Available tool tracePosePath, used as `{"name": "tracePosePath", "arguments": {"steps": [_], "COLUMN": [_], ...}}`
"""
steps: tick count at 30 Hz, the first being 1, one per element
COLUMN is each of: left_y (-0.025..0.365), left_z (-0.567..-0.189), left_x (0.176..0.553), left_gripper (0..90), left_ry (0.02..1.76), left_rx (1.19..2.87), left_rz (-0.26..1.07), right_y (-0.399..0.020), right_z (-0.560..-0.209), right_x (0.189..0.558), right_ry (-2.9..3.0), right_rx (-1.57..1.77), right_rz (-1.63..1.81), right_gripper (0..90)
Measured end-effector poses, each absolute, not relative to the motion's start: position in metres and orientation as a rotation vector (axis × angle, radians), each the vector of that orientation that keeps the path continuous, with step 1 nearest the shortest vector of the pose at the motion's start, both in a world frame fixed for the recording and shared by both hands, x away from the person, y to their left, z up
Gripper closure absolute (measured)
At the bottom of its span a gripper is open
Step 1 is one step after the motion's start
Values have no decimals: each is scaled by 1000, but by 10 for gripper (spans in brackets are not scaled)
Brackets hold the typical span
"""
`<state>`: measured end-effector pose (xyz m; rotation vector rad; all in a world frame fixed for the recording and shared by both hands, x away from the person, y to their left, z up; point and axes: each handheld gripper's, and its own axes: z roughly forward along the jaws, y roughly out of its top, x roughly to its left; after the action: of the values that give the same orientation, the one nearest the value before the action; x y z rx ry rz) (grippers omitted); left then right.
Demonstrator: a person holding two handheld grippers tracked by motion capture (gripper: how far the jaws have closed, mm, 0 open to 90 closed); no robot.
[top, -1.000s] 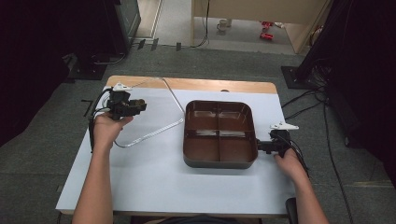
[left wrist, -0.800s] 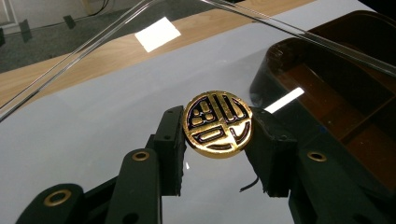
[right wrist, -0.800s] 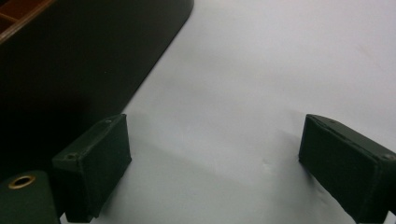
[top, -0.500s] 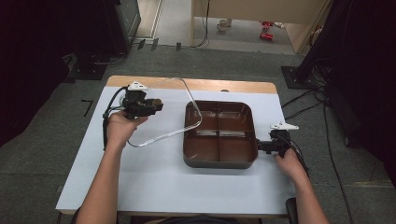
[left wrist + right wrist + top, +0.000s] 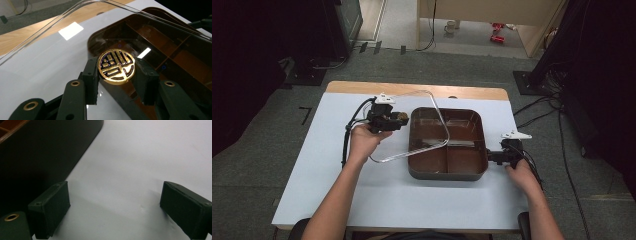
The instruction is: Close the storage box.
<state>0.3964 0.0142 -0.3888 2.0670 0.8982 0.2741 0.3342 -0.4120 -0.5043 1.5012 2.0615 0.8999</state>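
Note:
A dark brown compartment tray (image 5: 447,173) sits mid-table, its inside split by dividers (image 5: 175,50). A clear plastic lid (image 5: 404,142) hangs tilted, its right part over the tray's left half. My left gripper (image 5: 399,119) is shut on the lid at a round gold emblem (image 5: 116,64), which sits between the pads (image 5: 91,75). The lid's clear edge (image 5: 75,10) arcs across the top of the left gripper view. My right gripper (image 5: 489,156) stands open and empty, low over the table by the tray's right wall (image 5: 37,157).
The white tabletop (image 5: 362,200) has a wooden strip (image 5: 362,88) along its far edge. A black cable (image 5: 347,135) loops from the left gripper. Cables and dark equipment lie on the floor around the table.
The left gripper has carried the clear lid rightward, from the table's left side to partly over the tray. The right gripper and the tray have stayed put.

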Motion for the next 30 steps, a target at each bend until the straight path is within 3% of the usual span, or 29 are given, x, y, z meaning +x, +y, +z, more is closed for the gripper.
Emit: {"name": "tracePosePath", "arguments": {"steps": [30], "left_y": [-98], "left_z": [-411], "left_x": [386], "left_gripper": [593], "left_ry": [647], "left_rx": [2205], "left_rz": [197], "right_y": [-412], "right_z": [-504], "right_x": [334], "right_ry": [2061], "right_rx": [1502], "right_rz": [900], "right_gripper": [85]}}
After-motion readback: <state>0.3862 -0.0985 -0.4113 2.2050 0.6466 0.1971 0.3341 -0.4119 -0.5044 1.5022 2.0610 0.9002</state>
